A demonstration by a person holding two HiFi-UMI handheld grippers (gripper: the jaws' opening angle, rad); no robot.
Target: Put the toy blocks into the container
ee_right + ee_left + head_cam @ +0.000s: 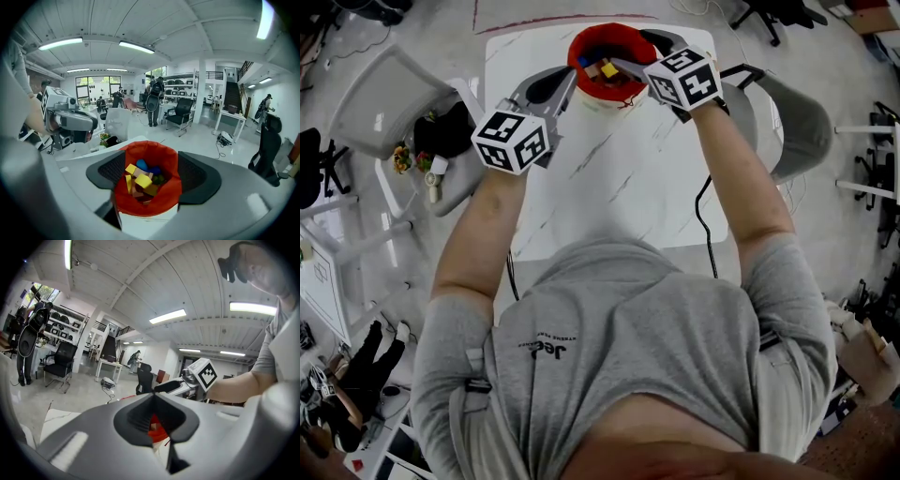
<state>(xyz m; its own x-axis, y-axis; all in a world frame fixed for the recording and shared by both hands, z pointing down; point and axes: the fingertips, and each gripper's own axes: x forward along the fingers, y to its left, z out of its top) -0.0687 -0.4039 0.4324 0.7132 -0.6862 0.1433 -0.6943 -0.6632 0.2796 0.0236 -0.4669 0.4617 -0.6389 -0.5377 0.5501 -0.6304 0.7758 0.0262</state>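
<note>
A white container with a red liner (581, 47) stands at the far middle of the white table (647, 187). Several toy blocks (605, 68), yellow, blue and wood-coloured, lie inside it. In the right gripper view the same blocks (140, 180) lie piled in the red liner (166, 192), directly below my right gripper (145, 171). My right gripper (623, 70) hangs over the container's mouth, open, its pads holding nothing. At the container's left rim my left gripper (570, 77) points toward it, jaws together and empty. In the left gripper view its tips (153, 397) meet, with red liner showing behind them.
A grey chair (384, 94) stands left of the table with a dark bag and small items (427, 141) beside it. Another grey chair (797, 112) stands at the right. A black cable (705, 225) runs down the table's right side.
</note>
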